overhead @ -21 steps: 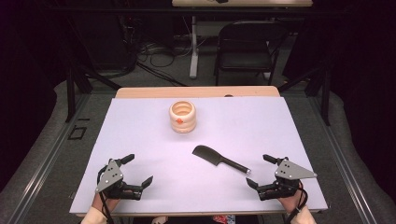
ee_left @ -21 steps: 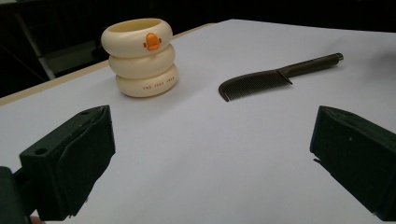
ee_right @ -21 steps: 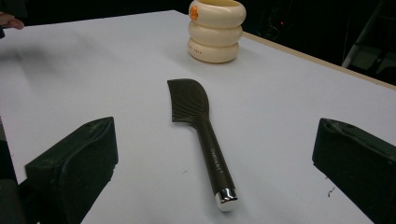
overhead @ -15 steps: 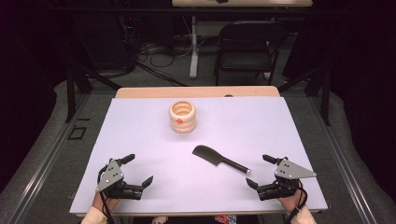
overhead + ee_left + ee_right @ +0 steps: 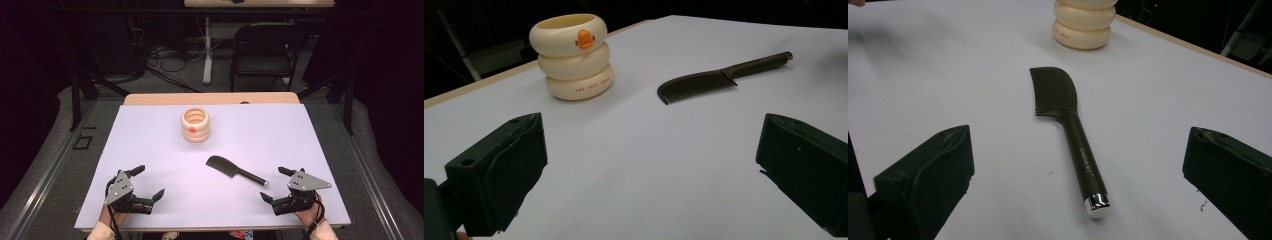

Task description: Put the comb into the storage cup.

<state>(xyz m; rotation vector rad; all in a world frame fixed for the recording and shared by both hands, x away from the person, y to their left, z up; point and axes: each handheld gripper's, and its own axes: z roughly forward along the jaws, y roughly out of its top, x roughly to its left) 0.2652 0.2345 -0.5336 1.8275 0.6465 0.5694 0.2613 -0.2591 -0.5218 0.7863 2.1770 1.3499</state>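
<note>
The comb (image 5: 234, 170) lies flat on the desk (image 5: 300, 135), near centre, right of the middle. Its long axis runs from the teeth at far left to the silver-capped handle end at near right. That end points at the right gripper (image 5: 278, 186), which is nearer to it than the left gripper (image 5: 149, 184).

Both grippers rest at the near edge, jaws wide open and empty.

The cup (image 5: 195, 124) stands beyond the comb, well apart.

The handle carries white lettering, too small to read reliably. The cup bears an orange mark and a small printed line.
</note>
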